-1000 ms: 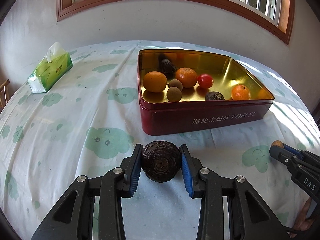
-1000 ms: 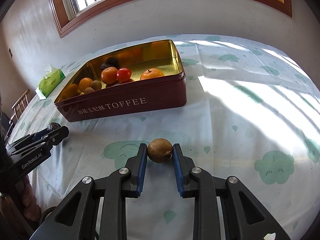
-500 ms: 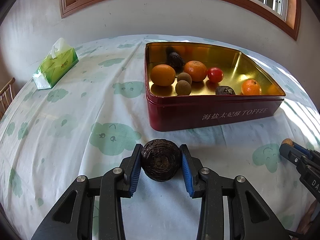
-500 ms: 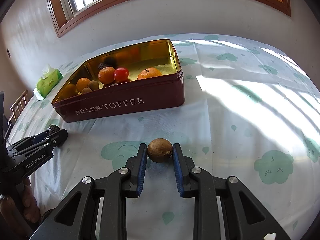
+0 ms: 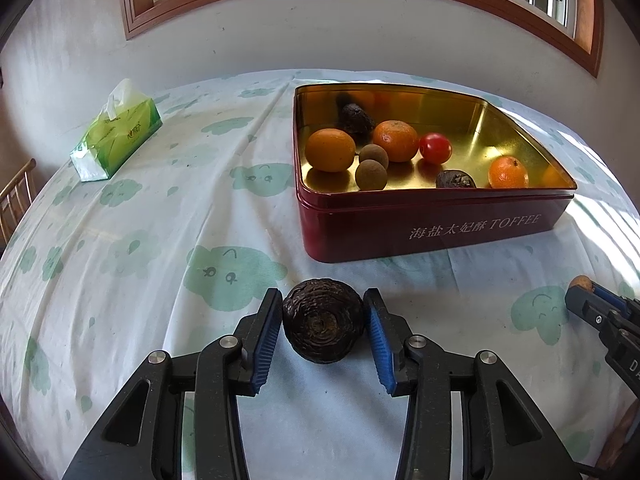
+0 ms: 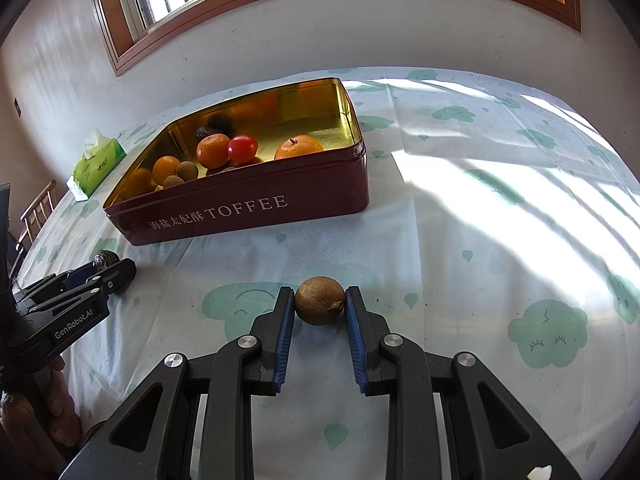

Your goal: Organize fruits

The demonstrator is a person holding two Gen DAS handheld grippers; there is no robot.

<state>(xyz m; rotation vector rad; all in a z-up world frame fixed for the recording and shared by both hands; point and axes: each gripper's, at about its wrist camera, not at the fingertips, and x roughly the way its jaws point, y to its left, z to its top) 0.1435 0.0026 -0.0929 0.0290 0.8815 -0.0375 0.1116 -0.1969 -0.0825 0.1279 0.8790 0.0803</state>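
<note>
A dark, wrinkled round fruit rests on the tablecloth between the blue pads of my left gripper. Its jaws are opening, and thin gaps show on both sides of the fruit. My right gripper is shut on a small brown round fruit just above the cloth. Beyond both stands a dark red toffee tin with a gold inside. It holds several oranges, a red tomato, small brown fruits and dark wrinkled ones. In the right wrist view the left gripper shows at the left edge.
A green tissue pack lies at the far left of the table. A wooden chair stands past the table's left edge. A wall and a wood-framed window rise behind the table. A person's hand holds the left gripper.
The left jaws have spread slightly away from the dark fruit. The left view has tipped a little, so the tin sits lower in the picture. The right gripper and its fruit are unchanged.
</note>
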